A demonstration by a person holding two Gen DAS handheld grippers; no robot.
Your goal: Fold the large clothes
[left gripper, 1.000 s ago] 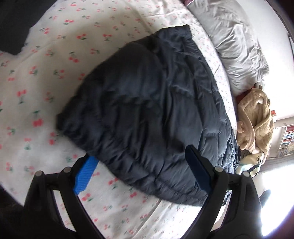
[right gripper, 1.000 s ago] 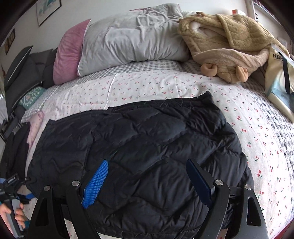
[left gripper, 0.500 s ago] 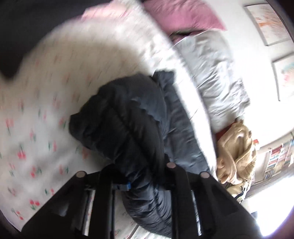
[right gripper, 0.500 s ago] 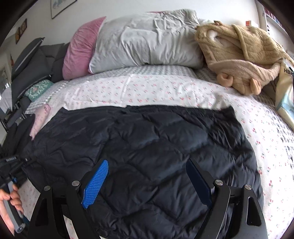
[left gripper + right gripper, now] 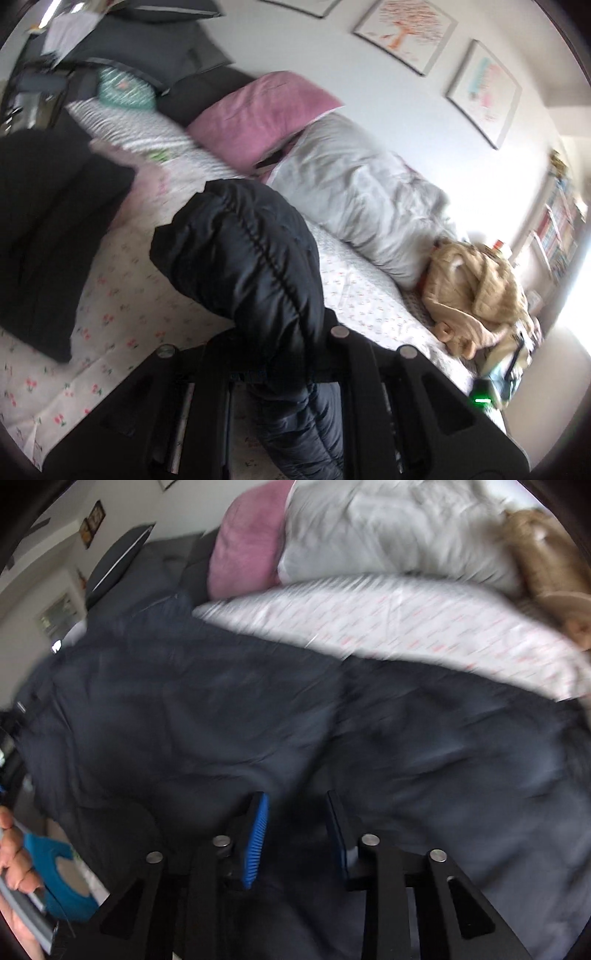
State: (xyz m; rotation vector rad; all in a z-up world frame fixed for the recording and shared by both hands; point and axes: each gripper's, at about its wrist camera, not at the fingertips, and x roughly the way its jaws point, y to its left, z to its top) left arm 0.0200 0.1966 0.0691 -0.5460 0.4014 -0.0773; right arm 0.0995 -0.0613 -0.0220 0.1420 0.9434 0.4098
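Jacket (image 5: pixel 255 266), puffy, soft and likely slippery, fills mid-frame across the bed (image 5: pixel 122 306); we judge its hem best to pinch, our left gripper (image 5: pixel 280 373) clamped on a raised fold, right gripper (image 5: pixel 295 834) narrowed, grip unclear.

Daylit, motion-blurred fisheye (window glare right edge).

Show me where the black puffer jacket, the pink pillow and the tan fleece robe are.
black puffer jacket (image 5: pixel 258 258): left wrist view, on the lifted quilted bulge.
pink pillow (image 5: pixel 266 110): left wrist view, middle of its top face.
tan fleece robe (image 5: pixel 480 291): left wrist view, centre of the crumpled heap.
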